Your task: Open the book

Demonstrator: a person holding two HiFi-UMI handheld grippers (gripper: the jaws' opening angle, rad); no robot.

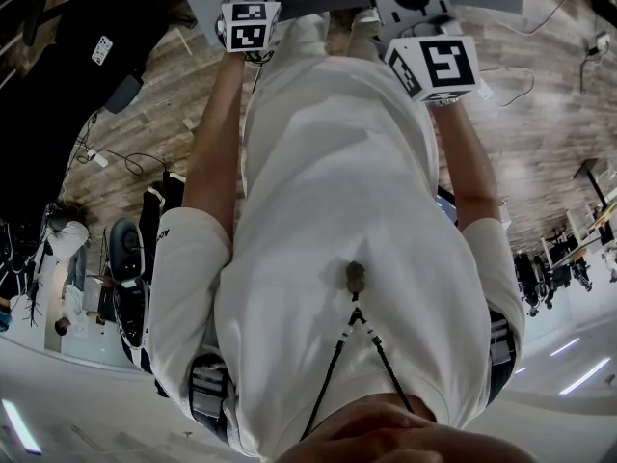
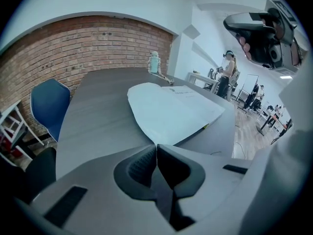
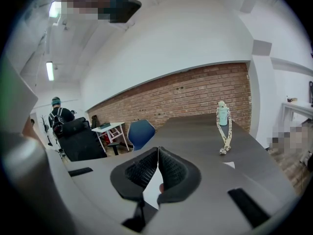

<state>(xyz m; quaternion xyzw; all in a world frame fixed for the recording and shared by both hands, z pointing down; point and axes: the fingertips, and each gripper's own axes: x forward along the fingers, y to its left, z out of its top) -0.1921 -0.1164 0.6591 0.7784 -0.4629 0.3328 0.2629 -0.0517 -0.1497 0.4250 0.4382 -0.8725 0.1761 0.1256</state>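
Note:
The book (image 2: 171, 112) lies closed on the dark grey table (image 2: 98, 116), its pale cover facing up, near the table's right edge in the left gripper view. My left gripper (image 2: 156, 148) hangs just short of the book's near corner, jaws shut with nothing between them. My right gripper (image 3: 158, 152) is also shut and holds nothing. A strip of the white book (image 3: 152, 190) shows below its jaws. In the head view only the two marker cubes, left (image 1: 249, 24) and right (image 1: 434, 66), show at the top, and the book is hidden.
A small skeleton-like figure with a teal bottle (image 3: 223, 129) stands further back on the table. A blue chair (image 2: 49, 104) sits at the table's left side before a brick wall (image 2: 73, 48). People stand among desks off to the right (image 2: 226, 77).

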